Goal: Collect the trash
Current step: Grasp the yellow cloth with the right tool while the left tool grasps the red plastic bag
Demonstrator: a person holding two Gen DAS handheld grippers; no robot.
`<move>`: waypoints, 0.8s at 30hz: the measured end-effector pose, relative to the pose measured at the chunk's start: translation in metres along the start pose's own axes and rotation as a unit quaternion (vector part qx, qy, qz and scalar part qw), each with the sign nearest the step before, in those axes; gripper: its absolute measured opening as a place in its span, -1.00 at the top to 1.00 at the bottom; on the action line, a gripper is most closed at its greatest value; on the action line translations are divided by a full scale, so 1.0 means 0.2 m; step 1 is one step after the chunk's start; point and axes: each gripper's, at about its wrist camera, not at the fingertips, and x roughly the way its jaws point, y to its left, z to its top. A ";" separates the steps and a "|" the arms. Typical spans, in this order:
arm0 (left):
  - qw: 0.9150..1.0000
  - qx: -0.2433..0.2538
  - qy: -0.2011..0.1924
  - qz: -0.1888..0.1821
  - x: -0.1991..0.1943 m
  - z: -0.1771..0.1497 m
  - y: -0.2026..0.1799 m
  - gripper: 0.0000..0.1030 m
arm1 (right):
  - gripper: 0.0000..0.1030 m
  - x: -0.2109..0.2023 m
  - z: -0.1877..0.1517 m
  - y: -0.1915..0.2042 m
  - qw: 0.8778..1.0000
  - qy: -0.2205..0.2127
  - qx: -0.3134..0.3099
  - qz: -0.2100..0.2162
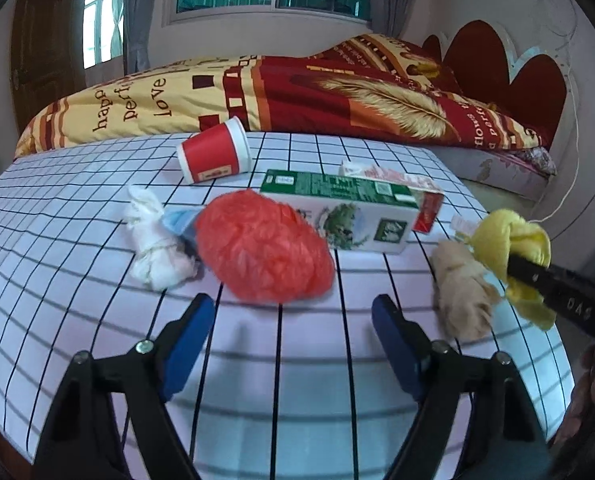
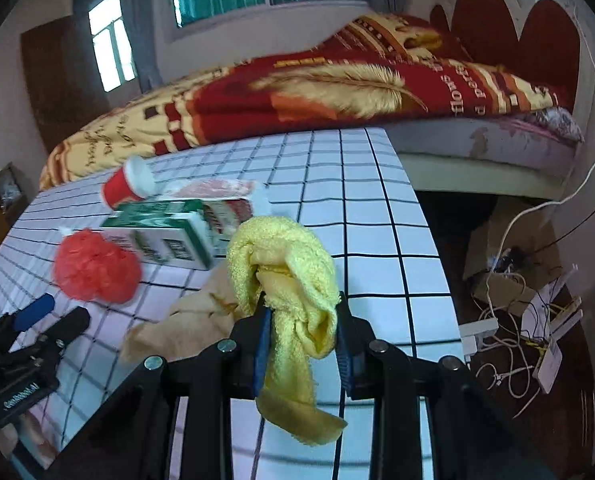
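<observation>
Right gripper (image 2: 301, 316) clenched on a knotted yellow cloth (image 2: 285, 264); the blue pads pinch the wad at its waist, a loose tail hanging below the jaws. Cloth is clear of the table, carried over the near right part of the checked tablecloth (image 2: 377, 240). Pinching at the knot likely keeps the whole bundle together for transport.

Left gripper (image 1: 293, 312) released, jaws wide with nothing between them, aimed at a crumpled red plastic bag (image 1: 263, 246) just ahead. The spread looks set to straddle that bulky wad, so it reads as the next pick.

Remaining trash on the table: beige crumpled cloth (image 1: 461, 292) just beside the yellow one; white tied rag (image 1: 153, 244) left of the red bag, with a blue scrap (image 1: 179, 222) between them; green-and-white carton (image 1: 349, 208) lying on its side behind the bag; red paper cup (image 1: 215, 152) tipped over farther back; a pink-and-white wrapper (image 1: 385, 174) behind the carton. No bin in either view.

Writing: carton print too small to read. Bed blanket (image 1: 257, 88) shows "love" and part of "happ…", "perf…". The right tool's arm bears letters resembling "DAS", uncertain.
</observation>
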 end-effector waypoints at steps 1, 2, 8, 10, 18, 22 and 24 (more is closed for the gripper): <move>1.000 -0.002 0.000 0.003 0.02 0.02 0.00 -0.59 | 0.41 0.02 0.01 0.00 1.000 0.001 0.003 0.003; 1.000 -0.006 0.002 0.004 0.05 0.04 0.01 -0.59 | 0.41 0.04 0.02 0.00 1.000 0.001 0.004 0.003; 0.999 -0.036 0.019 -0.009 0.13 0.08 0.07 -0.08 | 0.41 0.07 0.03 0.01 1.000 0.001 0.002 0.009; 0.999 -0.038 0.026 -0.018 0.14 0.08 0.07 0.50 | 0.41 0.06 0.02 0.00 1.000 0.001 0.004 0.011; 0.999 -0.015 0.001 -0.034 -0.02 0.04 0.02 0.73 | 0.47 -0.07 -0.02 -0.02 1.000 -0.016 -0.005 0.012; 0.999 -0.007 -0.007 -0.037 -0.11 0.02 0.00 0.75 | 0.47 -0.17 -0.04 -0.05 1.000 -0.027 0.000 0.009; 0.999 -0.003 -0.012 -0.039 -0.16 0.02 -0.01 0.75 | 0.47 -0.23 -0.05 -0.07 0.999 -0.032 0.001 0.008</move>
